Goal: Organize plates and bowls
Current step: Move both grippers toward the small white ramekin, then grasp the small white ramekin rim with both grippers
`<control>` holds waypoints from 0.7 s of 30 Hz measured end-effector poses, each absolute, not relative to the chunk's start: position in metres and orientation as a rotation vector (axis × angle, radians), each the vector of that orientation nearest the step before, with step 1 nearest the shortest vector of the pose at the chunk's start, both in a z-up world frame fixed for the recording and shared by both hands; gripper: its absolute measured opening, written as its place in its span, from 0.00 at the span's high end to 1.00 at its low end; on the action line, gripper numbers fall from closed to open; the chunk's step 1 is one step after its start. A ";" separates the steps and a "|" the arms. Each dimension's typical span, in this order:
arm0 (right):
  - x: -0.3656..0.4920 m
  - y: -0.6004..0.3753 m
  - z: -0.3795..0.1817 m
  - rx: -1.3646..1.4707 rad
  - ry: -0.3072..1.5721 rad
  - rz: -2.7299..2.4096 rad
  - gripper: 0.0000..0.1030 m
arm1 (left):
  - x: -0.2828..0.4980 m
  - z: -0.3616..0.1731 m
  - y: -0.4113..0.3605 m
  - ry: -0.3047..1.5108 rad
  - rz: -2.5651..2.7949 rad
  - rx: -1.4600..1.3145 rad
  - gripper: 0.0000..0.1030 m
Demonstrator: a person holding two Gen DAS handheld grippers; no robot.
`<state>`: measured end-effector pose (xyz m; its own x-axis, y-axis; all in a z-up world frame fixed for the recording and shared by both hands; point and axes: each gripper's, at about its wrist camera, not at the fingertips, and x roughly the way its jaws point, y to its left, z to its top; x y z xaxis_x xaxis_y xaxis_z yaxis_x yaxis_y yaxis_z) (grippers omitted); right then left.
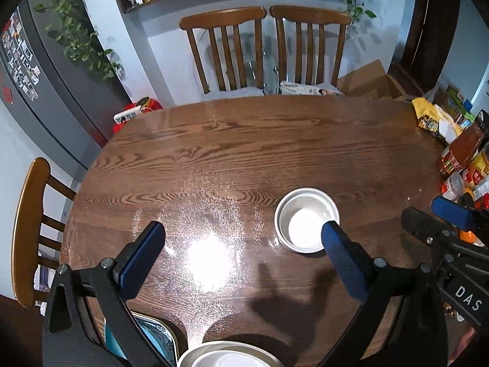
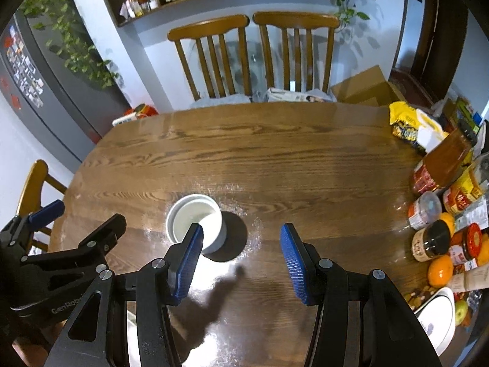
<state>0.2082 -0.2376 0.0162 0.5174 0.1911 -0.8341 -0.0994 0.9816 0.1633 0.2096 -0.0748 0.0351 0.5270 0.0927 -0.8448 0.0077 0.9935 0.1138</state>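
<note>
A small white bowl (image 1: 307, 218) stands upright on the brown wooden table (image 1: 244, 153); the right wrist view has this bowl (image 2: 195, 221) left of centre. My left gripper (image 1: 244, 229) hangs open above the table, its right finger in front of the bowl's near rim, nothing between the pads. My right gripper (image 2: 241, 238) is open too, its left finger overlapping the bowl's near side, nothing held. A white plate (image 1: 229, 356) and a blue patterned plate (image 1: 156, 339) lie at the near edge under the left gripper. Another white dish (image 2: 440, 318) sits at the right.
Jars, sauce bottles and oranges (image 2: 443, 223) crowd the table's right side, with a yellow snack bag (image 2: 409, 125) behind them. Two wooden chairs (image 1: 262, 49) stand at the far edge, another chair (image 1: 30, 229) at the left. A fridge (image 1: 39, 76) is at the far left.
</note>
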 end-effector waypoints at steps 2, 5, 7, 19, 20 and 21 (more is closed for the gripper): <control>0.213 -0.237 0.008 0.107 1.029 0.174 0.48 | 0.213 0.028 -0.075 1.034 0.050 0.110 0.01; 0.221 -0.237 -0.003 0.117 1.052 0.168 0.48 | 0.218 0.016 -0.074 1.071 0.047 0.095 0.01; 0.225 -0.234 -0.011 0.113 1.069 0.169 0.48 | 0.221 0.007 -0.074 1.093 0.048 0.088 0.02; 0.247 -0.225 -0.050 0.116 1.152 0.143 0.48 | 0.243 -0.035 -0.069 1.193 0.088 0.069 0.04; 0.248 -0.225 -0.052 0.119 1.156 0.143 0.48 | 0.246 -0.039 -0.067 1.203 0.090 0.057 0.05; 0.250 -0.224 -0.055 0.127 1.162 0.146 0.48 | 0.248 -0.042 -0.066 1.210 0.090 0.048 0.06</control>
